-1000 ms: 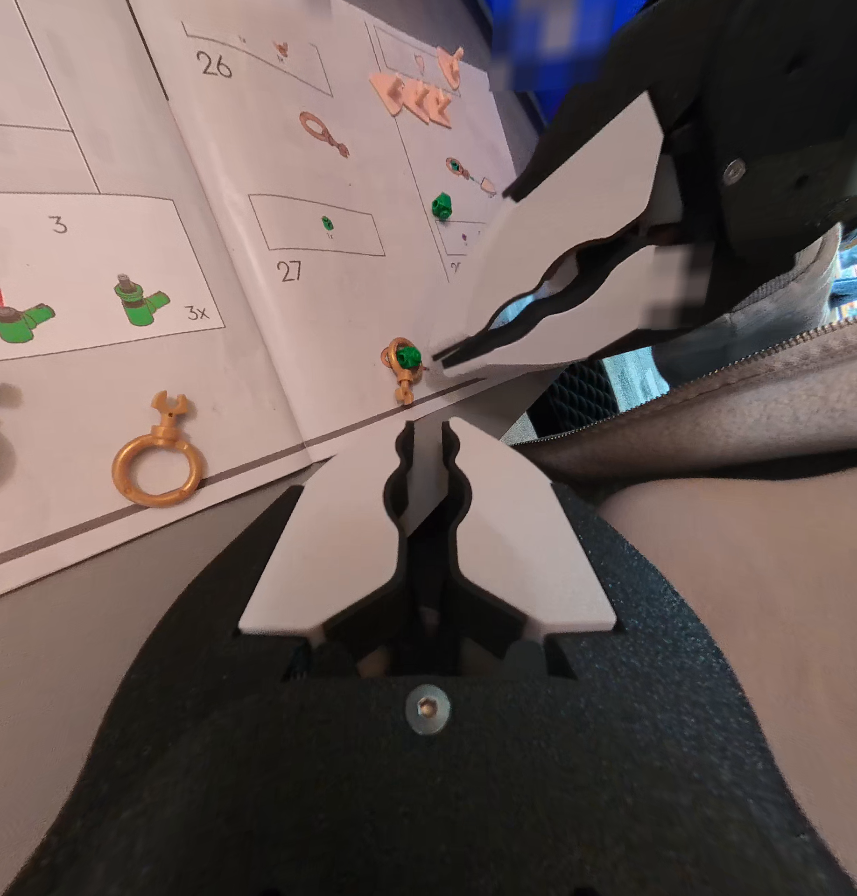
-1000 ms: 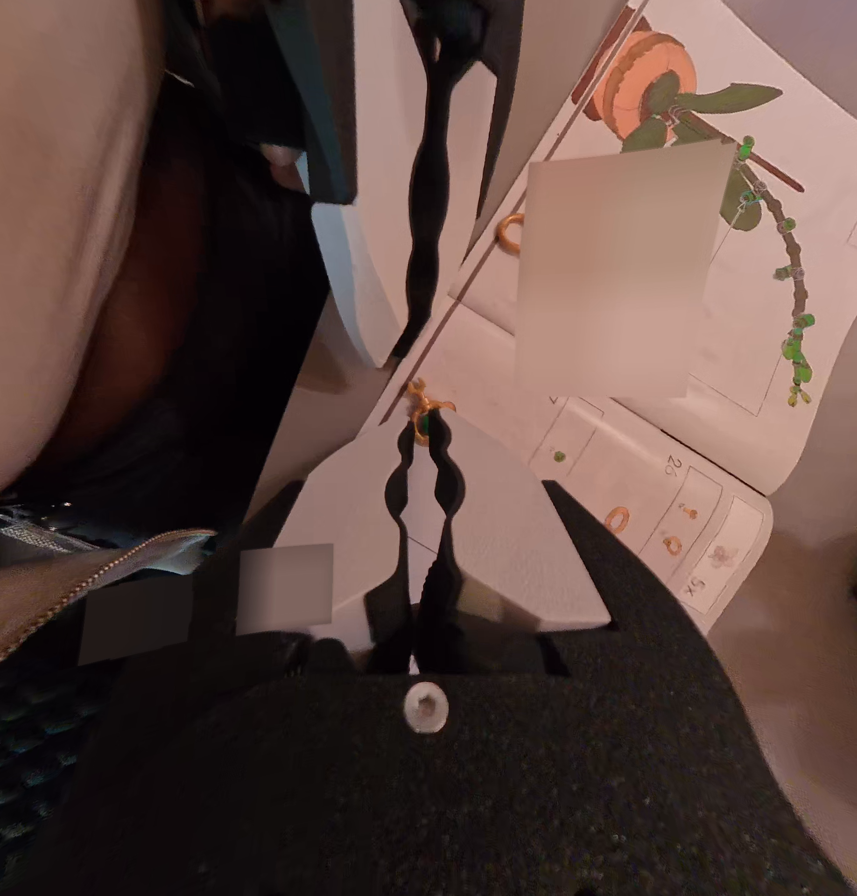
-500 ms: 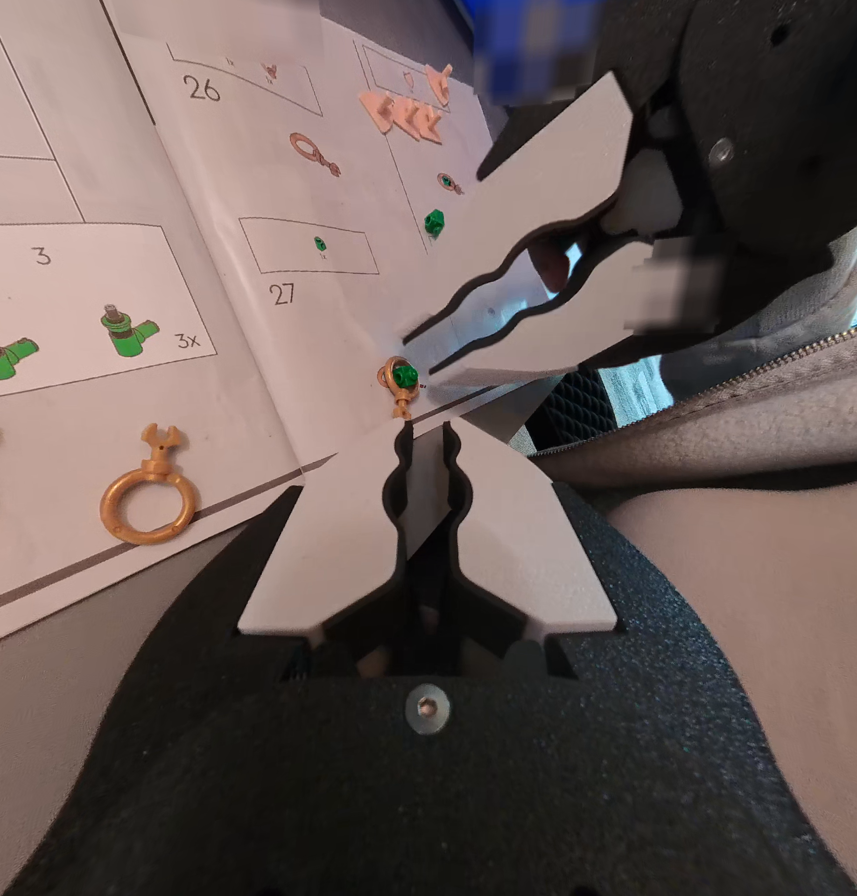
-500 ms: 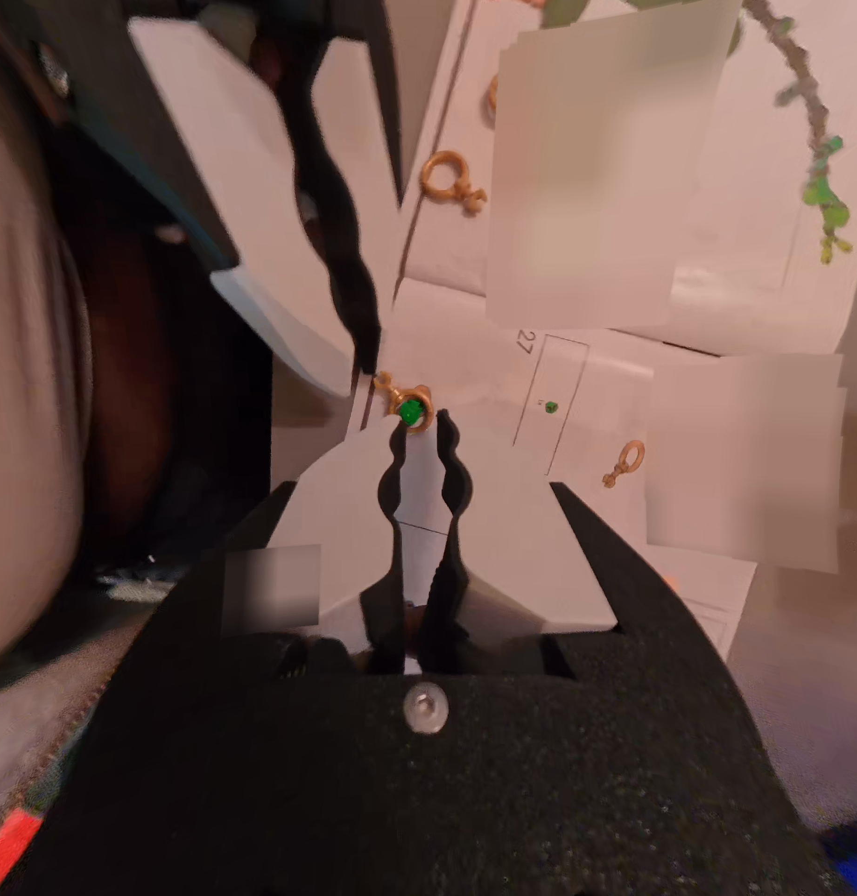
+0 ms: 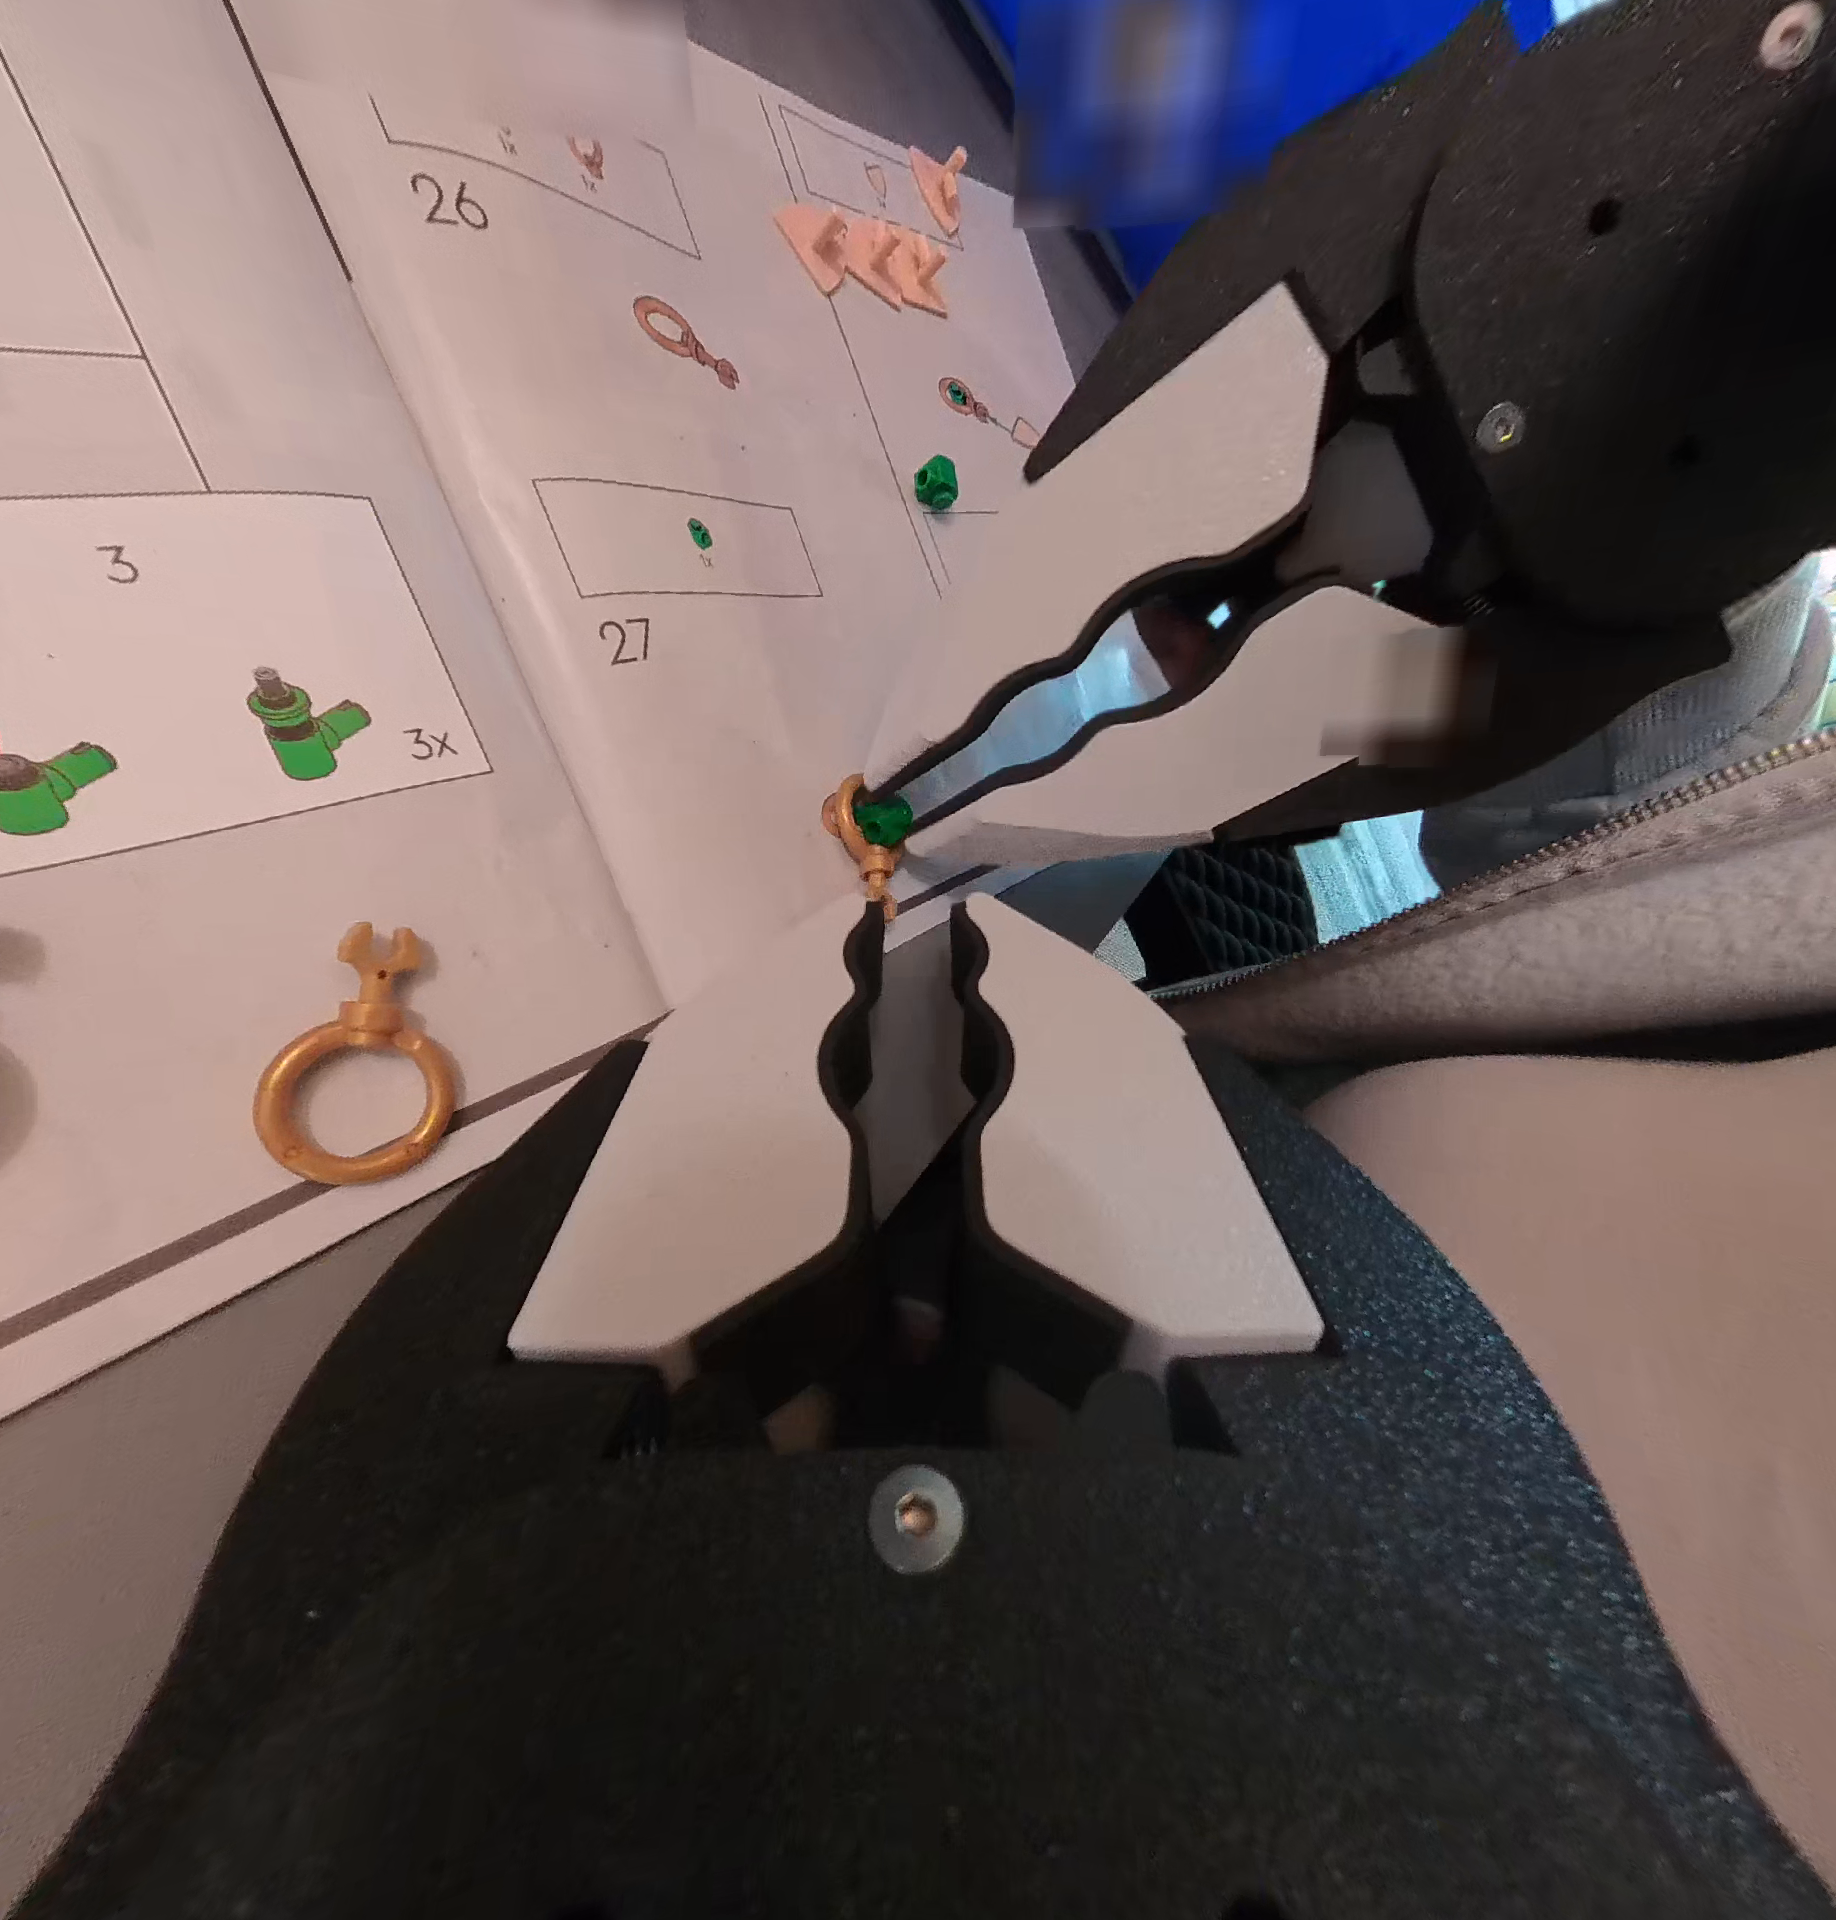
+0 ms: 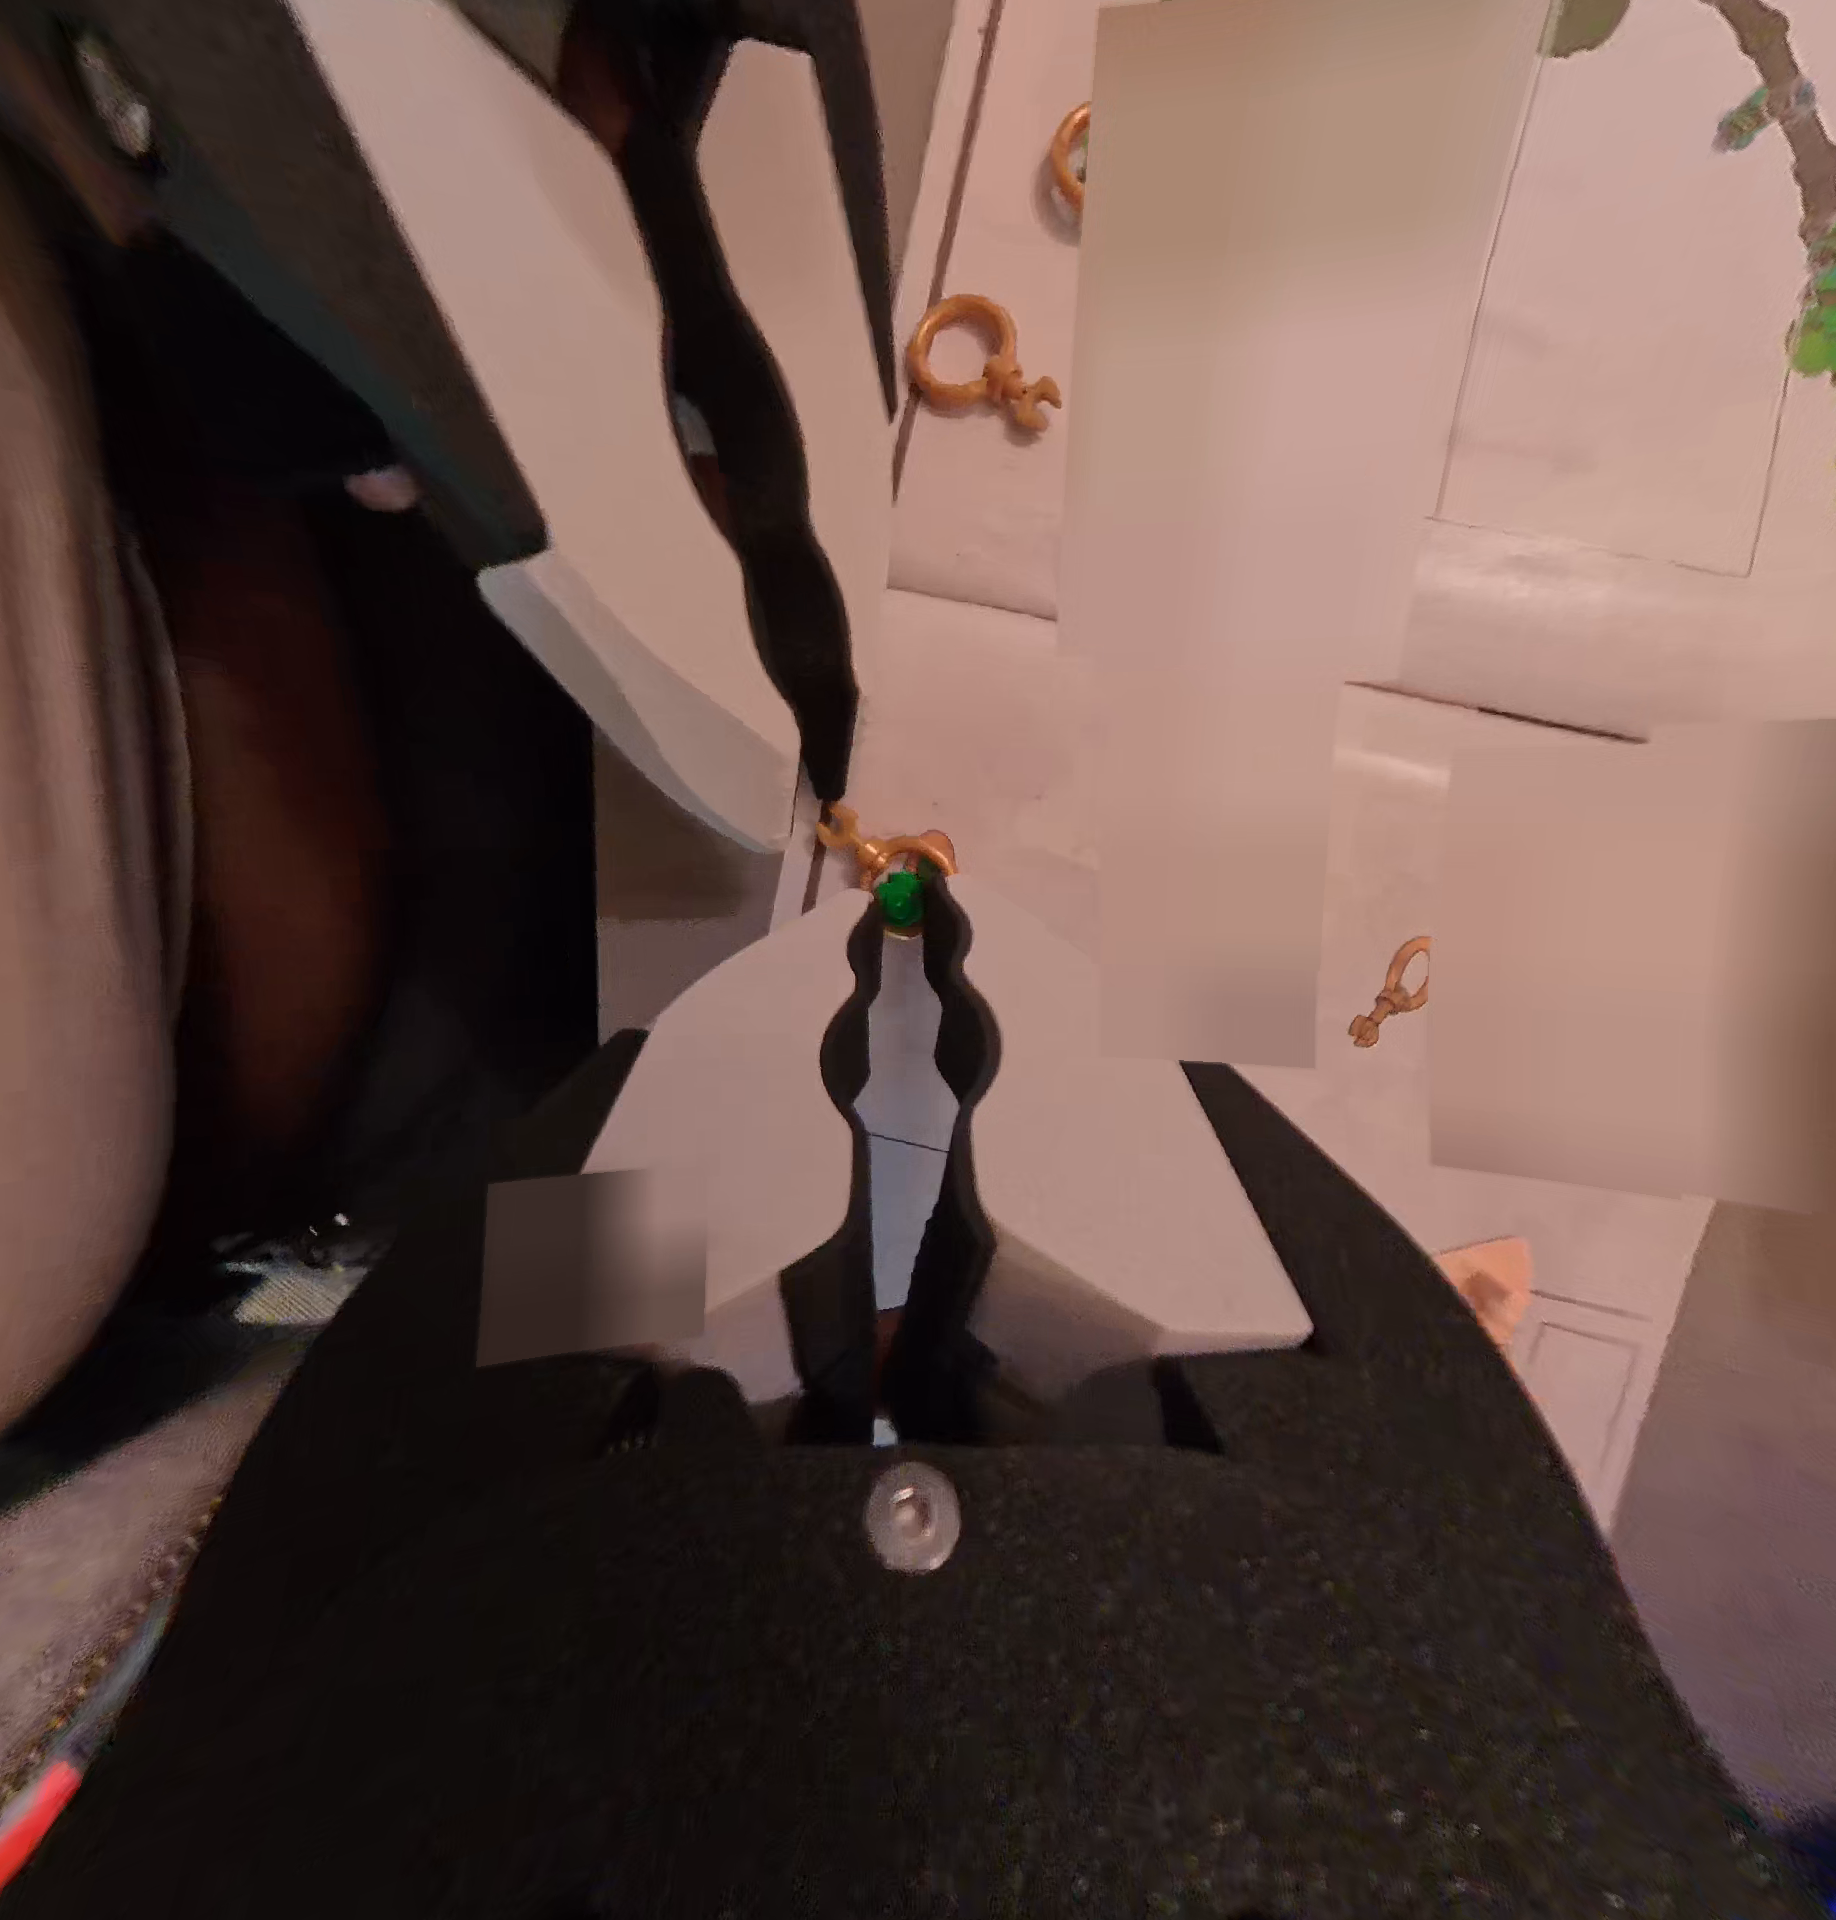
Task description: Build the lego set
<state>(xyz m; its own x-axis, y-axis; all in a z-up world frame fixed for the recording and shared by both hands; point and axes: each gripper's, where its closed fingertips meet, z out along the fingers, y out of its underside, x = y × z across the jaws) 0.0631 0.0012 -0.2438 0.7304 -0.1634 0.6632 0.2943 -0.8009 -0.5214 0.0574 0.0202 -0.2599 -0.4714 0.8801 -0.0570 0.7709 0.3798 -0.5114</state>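
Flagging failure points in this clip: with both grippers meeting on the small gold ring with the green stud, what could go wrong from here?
The left gripper pinches only the gold ring by its thin stem, so it may twist or slip. The right gripper grips the tiny green stud at its fingertips; it could pop out and get lost.

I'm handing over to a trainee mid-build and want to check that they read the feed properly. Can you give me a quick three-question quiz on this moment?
1. True or false: the right gripper pinches the green stud that sits in a gold ring.
2. What grips that ring's stem? A) left gripper B) nothing C) a bare hand
3. Where does the spare gold ring lie?

Key:
1. True.
2. A, as far as the views show: its tips meet the stem's end.
3. Flat on the open instruction booklet, untouched, on the left in the left wrist view.
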